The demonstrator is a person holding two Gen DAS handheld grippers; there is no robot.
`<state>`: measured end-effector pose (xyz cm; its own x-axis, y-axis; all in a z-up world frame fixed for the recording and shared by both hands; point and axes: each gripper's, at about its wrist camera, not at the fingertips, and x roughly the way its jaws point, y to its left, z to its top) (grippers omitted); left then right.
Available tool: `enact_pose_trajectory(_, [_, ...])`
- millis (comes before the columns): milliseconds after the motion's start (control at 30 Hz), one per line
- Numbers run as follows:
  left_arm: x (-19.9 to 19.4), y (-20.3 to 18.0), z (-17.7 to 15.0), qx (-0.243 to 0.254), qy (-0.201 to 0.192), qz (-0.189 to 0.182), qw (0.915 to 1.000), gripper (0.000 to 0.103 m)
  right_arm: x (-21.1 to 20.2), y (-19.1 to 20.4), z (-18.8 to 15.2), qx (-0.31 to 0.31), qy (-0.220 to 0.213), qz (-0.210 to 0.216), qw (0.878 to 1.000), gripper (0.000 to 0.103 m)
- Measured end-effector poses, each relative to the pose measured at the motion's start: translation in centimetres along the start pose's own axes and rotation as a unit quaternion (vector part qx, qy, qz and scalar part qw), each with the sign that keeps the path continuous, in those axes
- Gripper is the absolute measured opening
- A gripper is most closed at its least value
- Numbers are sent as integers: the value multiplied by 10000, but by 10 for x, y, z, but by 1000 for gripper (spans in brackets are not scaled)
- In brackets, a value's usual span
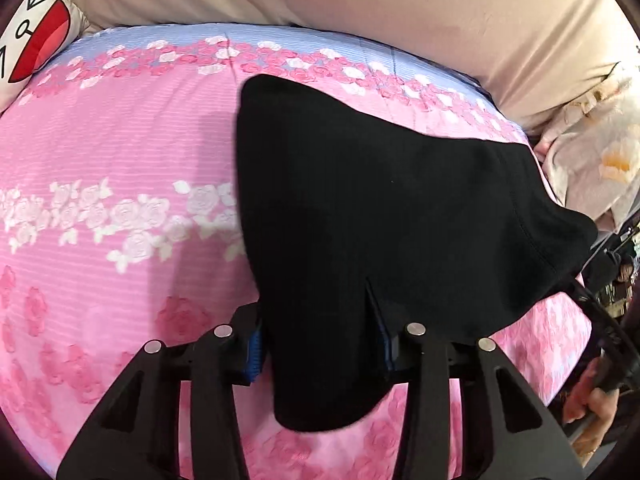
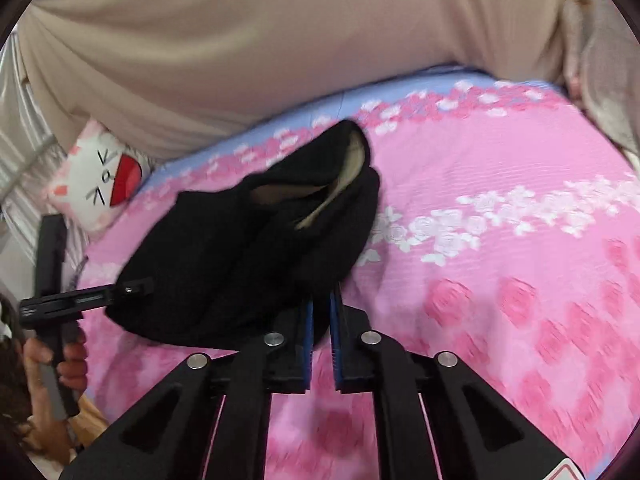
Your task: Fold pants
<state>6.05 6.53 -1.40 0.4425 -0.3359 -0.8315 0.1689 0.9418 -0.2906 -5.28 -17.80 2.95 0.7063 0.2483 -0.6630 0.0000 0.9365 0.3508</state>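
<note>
Both grippers hold the black pants up off the bed, so the step in hand looks like carrying or spreading the garment before a fold, not the fold itself. The left gripper has its jaws set wide, with cloth draped between and over them; whether they actually pinch it I cannot tell. The right gripper has its jaws nearly together, clamped on an edge of the pants.

The pants hang bunched between the two grippers over the middle of the bed, toward its far edge where the blue band of the floral cover runs. In the right wrist view the pale lining shows at an opening, likely the waist. The fabric is crumpled and doubled on itself, with no leg laid out straight.

The next move probably calls for lowering the pants onto the cover and pulling them flat, so the legs line up. The cartoon pillow sits at the far corner.
</note>
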Motion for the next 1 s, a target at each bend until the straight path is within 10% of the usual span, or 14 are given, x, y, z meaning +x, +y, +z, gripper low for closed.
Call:
enact_pose_trajectory(167, [2, 9, -14, 10, 96, 209, 9997, 75, 23, -42, -39, 657, 671, -521, 9942, 15])
enact_pose_trajectory(333, [-52, -3, -15, 265, -833, 936, 9918, 95, -3, -15, -17, 394, 60, -658, 9970, 25])
enact_pose_trajectory(467, [-73, -11, -2, 319, -1422, 1275, 9811, 98, -8, 33, 22, -629, -402, -1012, 9921, 28])
enact_pose_trajectory(667, [-39, -24, 2, 523, -1123, 1335, 9833, 98, -13, 38, 32, -626, -449, -1115, 9908, 28])
enact_pose_trajectory(1000, [0, -21, -20, 709, -640, 1549, 9833, 98, -12, -17, -13, -297, 472, -1706, 9838, 50])
